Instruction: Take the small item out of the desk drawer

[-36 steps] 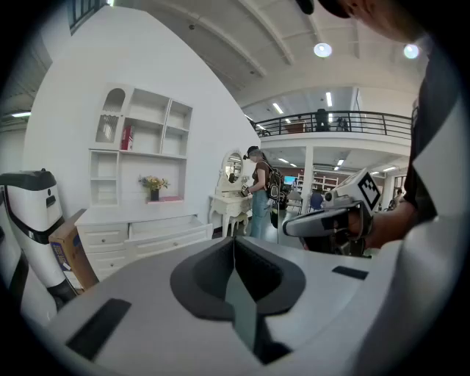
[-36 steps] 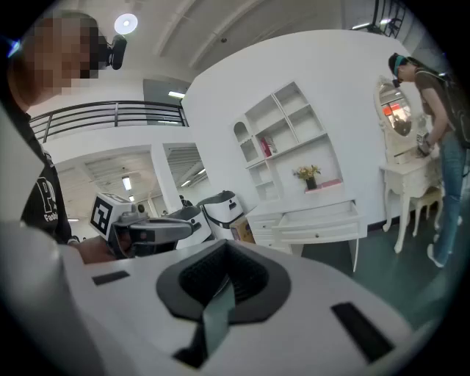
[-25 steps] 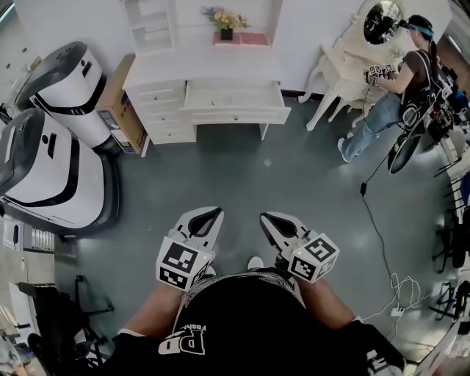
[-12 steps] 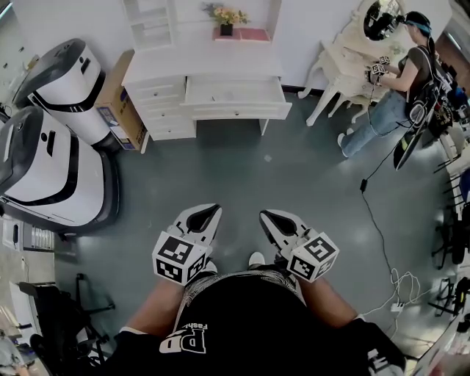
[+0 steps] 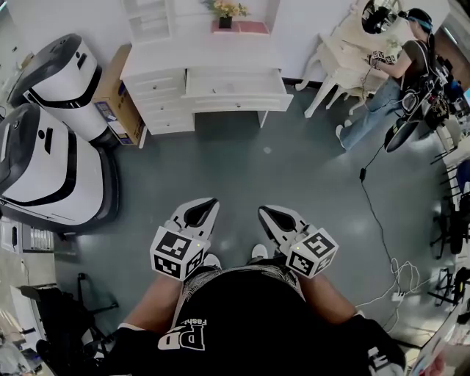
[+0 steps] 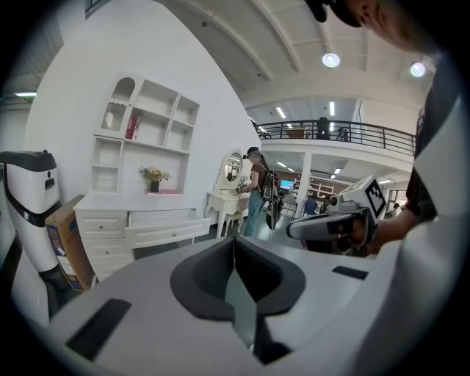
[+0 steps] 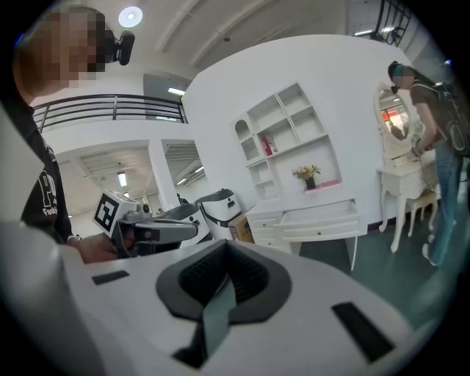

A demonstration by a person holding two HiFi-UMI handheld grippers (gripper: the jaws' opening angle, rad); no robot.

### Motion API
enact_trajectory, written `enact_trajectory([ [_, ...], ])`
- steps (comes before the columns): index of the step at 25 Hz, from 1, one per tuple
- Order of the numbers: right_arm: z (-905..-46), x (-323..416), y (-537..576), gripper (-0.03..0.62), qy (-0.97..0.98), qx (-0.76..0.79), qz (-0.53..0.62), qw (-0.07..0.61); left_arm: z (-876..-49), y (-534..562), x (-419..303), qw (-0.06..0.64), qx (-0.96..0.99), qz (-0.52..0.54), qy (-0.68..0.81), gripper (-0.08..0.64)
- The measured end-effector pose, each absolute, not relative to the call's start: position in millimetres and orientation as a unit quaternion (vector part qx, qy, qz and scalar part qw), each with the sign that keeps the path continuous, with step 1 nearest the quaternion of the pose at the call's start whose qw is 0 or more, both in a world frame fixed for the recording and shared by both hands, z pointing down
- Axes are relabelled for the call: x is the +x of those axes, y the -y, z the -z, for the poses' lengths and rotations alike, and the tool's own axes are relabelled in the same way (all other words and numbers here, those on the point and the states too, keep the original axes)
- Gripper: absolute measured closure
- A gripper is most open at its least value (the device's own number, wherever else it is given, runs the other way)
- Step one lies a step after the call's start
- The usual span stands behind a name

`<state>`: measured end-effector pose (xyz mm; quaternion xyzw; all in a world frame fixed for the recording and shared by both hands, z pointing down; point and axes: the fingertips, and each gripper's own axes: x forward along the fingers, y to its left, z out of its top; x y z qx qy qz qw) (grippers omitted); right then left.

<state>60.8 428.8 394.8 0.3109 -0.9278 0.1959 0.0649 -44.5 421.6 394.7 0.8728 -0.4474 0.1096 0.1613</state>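
The white desk (image 5: 198, 62) stands across the floor at the top of the head view, and its wide middle drawer (image 5: 235, 82) is pulled open. I can see no small item inside from here. My left gripper (image 5: 211, 201) and right gripper (image 5: 262, 211) are held side by side in front of my body, far from the desk, both pointing toward it. Each one is shut with nothing between its jaws. The open drawer (image 6: 165, 232) shows beyond the left gripper (image 6: 235, 244), and the drawer (image 7: 323, 219) also shows beyond the right gripper (image 7: 224, 248).
Two large white-and-black machines (image 5: 44, 169) and a cardboard box (image 5: 111, 110) stand left of the desk. A person (image 5: 393, 81) works at a white dressing table (image 5: 341, 55) at the right. A cable (image 5: 374, 220) trails over the grey floor (image 5: 242, 169). A flower pot (image 5: 225, 10) sits on the desk.
The desk sits a little higher in the head view than before. Both grippers have drifted slightly and stay shut. The person at the right has shifted stance.
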Motion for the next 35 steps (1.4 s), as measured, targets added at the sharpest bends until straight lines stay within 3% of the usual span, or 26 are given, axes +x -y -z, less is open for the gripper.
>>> enact_trajectory([
  [22,-408,11,-460,0.583,0.909,0.353,-0.206,0.077,-411,-441,-100,0.169,0.890,-0.113,0.409,0.543],
  [35,-411,1,-422,0.583,0.914,0.339,-0.210,0.068,-413,-416,-112,0.170,0.879,-0.109,0.433,0.543],
])
